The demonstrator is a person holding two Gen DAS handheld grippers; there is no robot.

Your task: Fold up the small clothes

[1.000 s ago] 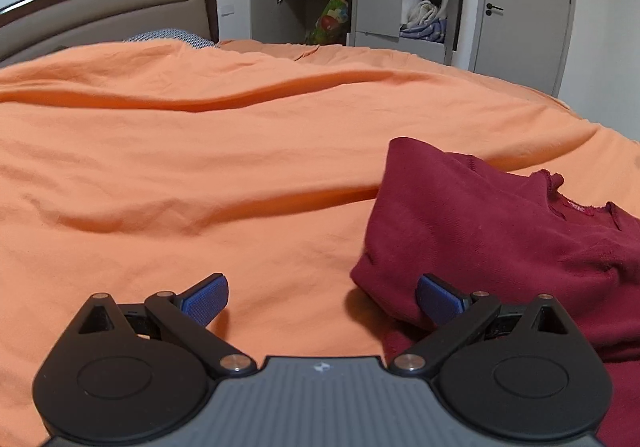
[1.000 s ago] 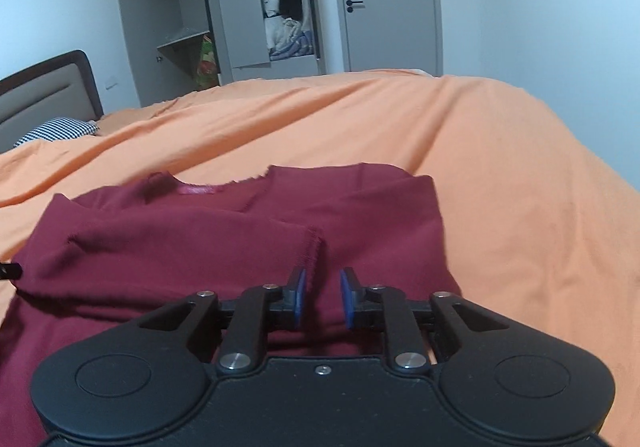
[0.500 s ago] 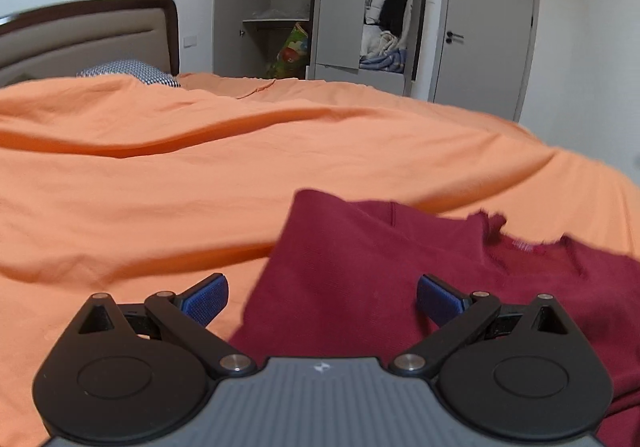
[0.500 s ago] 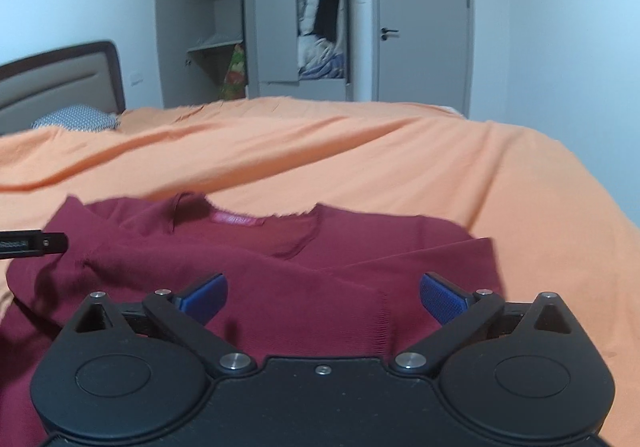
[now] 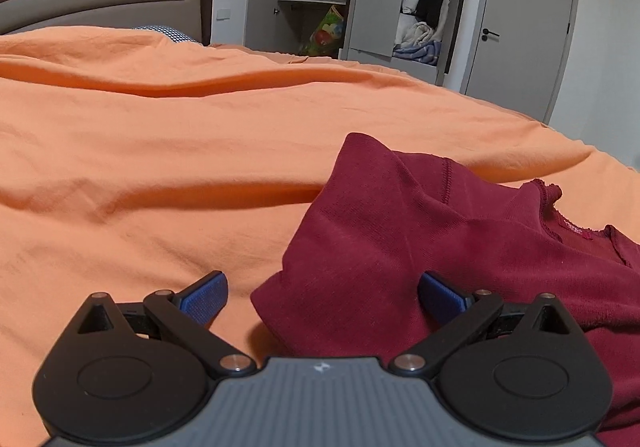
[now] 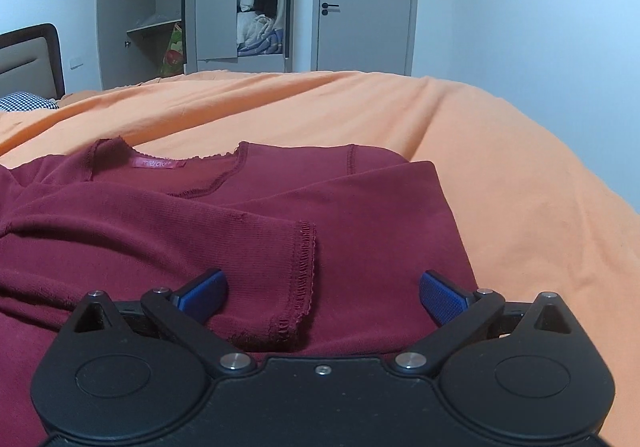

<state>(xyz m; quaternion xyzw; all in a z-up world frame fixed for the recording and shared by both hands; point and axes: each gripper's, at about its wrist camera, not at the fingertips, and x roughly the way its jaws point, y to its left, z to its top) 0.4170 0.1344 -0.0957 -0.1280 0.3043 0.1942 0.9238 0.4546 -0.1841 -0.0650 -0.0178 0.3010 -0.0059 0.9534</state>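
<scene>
While both sets of jaws stand wide and empty over the bed (image 5: 160, 175), the top (image 6: 360, 207) lies low in frame, running left to right; its cuff (image 6: 304, 267) sits between the right gripper (image 6: 322, 293) jaws, its folded edge (image 5: 280, 287) between the left gripper (image 5: 322, 297) jaws, bare bed at left
</scene>
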